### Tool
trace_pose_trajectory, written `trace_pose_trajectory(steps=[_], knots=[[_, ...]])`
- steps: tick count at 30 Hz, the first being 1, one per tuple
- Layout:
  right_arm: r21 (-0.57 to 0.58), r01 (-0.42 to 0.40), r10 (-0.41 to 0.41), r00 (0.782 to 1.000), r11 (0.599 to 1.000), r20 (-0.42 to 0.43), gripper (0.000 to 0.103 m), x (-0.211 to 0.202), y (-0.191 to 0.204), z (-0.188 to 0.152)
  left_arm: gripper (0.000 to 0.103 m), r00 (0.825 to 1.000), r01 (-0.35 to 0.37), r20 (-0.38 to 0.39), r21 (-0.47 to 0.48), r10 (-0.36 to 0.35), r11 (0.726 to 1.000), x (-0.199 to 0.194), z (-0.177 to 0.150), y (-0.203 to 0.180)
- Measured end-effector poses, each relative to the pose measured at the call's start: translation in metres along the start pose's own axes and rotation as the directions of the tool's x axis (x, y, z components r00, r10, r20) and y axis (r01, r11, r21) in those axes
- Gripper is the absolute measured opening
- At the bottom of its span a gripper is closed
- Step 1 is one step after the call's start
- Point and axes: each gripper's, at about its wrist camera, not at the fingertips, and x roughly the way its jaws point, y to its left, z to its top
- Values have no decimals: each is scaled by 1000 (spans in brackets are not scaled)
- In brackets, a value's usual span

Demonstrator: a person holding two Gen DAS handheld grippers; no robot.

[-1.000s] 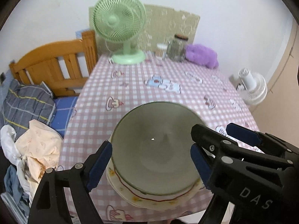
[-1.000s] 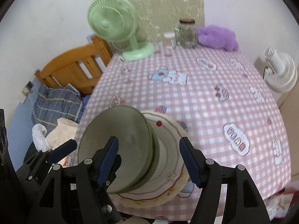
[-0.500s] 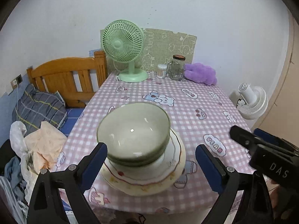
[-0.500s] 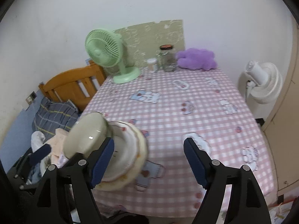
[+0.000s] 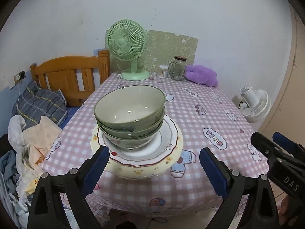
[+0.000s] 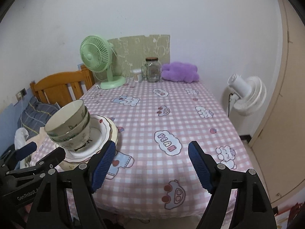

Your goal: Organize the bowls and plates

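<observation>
**Stack ahead of the left claw, off to the left of the right claw**

Nearest, the left claw [image 5: 153, 164] is seen spread wide with nothing between its pads, and the stacked plates [image 5: 171, 145] lie straight ahead of it, just past the fingertips at the near edge of the counter [image 5: 200, 103]. The nested green bowls [image 5: 129, 112] are set on those plates, slightly left of the plates' centre and leaning a little. The right claw [image 6: 151, 160] is likewise held wide and empty, aimed at bare checked cloth; from it the bowls [image 6: 68, 124] and plates [image 6: 106, 131] are placed to the left, beside its left finger. The left claw is judged better lined up for any further move on the stack. Farther back, a green fan [image 5: 126, 43] and a glass jar [image 5: 178, 68] are stood by the wall.
</observation>
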Motion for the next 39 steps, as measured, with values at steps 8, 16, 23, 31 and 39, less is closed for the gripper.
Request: trace_pose_trajectory(steps=[8,16,23,31,39], knots=[[10,-10,10,1000,1000,5,81,-6,1,-14,96,999,2,32,29,-3,1000,-9,-11,-8],[11,-14,14,1000,1000,9,83,-13,-1,-20,97,999,-10,43,19,9,1000,-16,-17,-10],[19,-12,12,1000,1000,1,85,-15,-6,-21,100,998,-28,49,19,27,999,-20,-19,-13],[24,7,-7,1000,1000,4,90,-19,-10,-23,100,998,-26,51,19,25,999,-21,-20,-15],[24,7,-7,1000,1000,5,90,-19,-10,-23,100,998,-29,51,21,28,999,-22,-20,-15]])
